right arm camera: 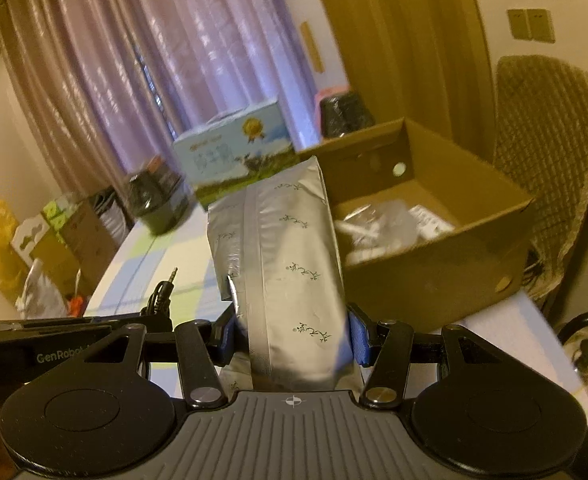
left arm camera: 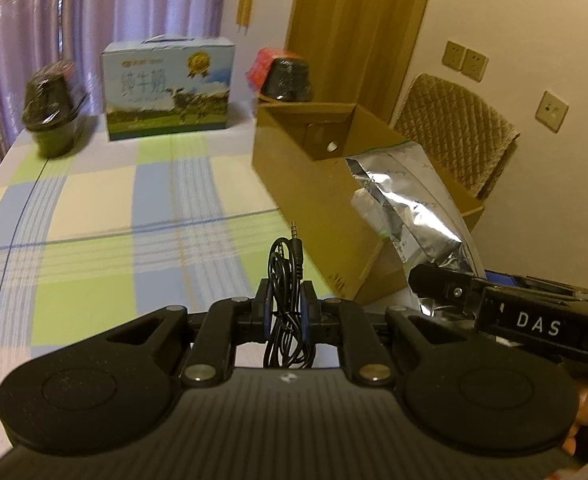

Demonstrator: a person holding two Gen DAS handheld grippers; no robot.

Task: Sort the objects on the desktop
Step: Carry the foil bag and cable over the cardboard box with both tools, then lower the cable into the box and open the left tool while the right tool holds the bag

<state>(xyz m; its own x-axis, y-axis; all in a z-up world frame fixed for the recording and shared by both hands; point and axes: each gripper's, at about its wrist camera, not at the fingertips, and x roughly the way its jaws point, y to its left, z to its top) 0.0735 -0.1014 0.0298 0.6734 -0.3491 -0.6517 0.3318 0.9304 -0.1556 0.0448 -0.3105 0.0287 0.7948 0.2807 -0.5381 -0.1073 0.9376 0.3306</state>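
Left gripper (left arm camera: 285, 304) clamps a limp, light coiled audio cable (left arm camera: 285, 280) mid-bundle above the tabletop (left arm camera: 93, 208), right gripper (right arm camera: 294, 336) pinches a slick, crinkly foil pouch (right arm camera: 285, 248) low across its width, near the cardboard box (right arm camera: 434, 272).

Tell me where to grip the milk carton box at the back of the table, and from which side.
Judging by shape: take the milk carton box by the raised carry handle on its top, coming from above. Its printed faces look too broad for the jaws, and the handle is the only narrow part showing.
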